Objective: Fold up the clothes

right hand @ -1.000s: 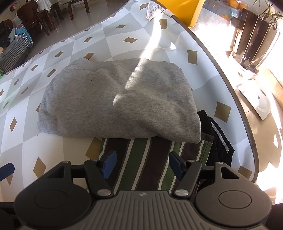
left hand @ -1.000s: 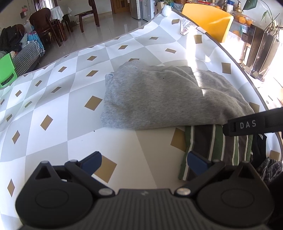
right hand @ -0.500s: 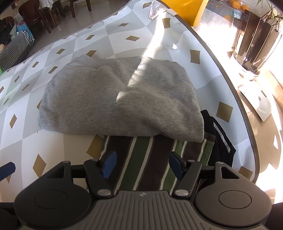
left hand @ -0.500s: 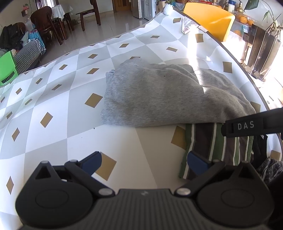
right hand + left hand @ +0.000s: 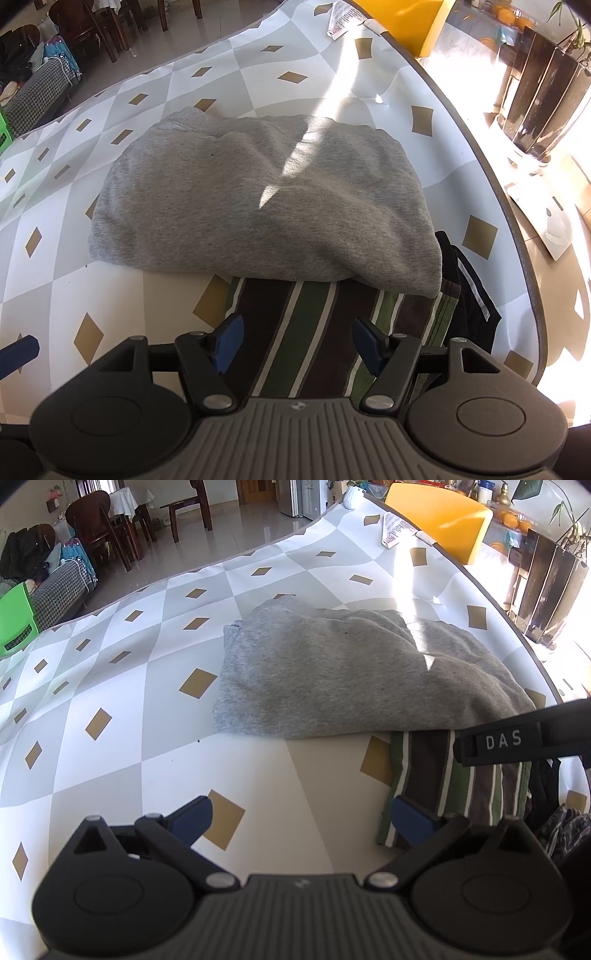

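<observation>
Three garments share the worktop (image 5: 177,291): one folded grey sweatshirt (image 5: 258,206) overlapping one striped garment (image 5: 306,332), one black garment (image 5: 472,310) beside it, beneath both unclenched, empty hand-held grippers, left (image 5: 299,816) and right (image 5: 297,345).

Left gripper (image 5: 301,818) tilted down, jaws wide apart, nothing between the blue pads (image 5: 192,819). Right gripper (image 5: 297,343) also tilted down, jaws apart, empty. Right gripper's black body pokes into left view from the right, marked DAS.
</observation>
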`<state>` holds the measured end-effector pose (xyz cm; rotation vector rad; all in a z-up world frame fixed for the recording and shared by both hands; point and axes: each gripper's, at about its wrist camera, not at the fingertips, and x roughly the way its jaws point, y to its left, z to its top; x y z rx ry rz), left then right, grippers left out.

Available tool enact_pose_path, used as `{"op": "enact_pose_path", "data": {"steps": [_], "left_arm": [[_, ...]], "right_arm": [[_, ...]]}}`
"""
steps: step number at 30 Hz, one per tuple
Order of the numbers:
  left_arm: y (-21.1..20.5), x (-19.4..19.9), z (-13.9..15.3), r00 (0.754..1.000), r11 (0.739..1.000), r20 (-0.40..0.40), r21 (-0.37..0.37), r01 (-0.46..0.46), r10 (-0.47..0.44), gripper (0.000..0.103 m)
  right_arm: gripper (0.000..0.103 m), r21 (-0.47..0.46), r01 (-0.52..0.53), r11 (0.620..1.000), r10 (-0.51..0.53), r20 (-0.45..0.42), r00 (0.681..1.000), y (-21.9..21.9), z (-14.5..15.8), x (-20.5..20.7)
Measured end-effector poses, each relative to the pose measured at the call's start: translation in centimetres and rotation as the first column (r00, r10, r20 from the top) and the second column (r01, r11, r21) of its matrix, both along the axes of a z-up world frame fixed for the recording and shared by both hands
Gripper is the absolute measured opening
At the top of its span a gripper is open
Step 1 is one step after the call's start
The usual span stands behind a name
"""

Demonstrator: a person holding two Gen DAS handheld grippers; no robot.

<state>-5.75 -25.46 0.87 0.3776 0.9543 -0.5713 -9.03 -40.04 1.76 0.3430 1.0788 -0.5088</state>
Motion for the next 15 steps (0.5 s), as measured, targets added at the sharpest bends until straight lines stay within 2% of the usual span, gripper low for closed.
{"op": "enact_pose_path", "data": {"steps": [15], "left_arm": [[1.8, 0.3, -0.8, 0.999, 1.0, -0.019, 0.013, -0.025, 0.025, 0.103]], "right_arm": [[0.064, 0.009, -0.068, 0.998, 0.068, -0.006, 0.998, 1.8, -0.3, 1.0]]}}
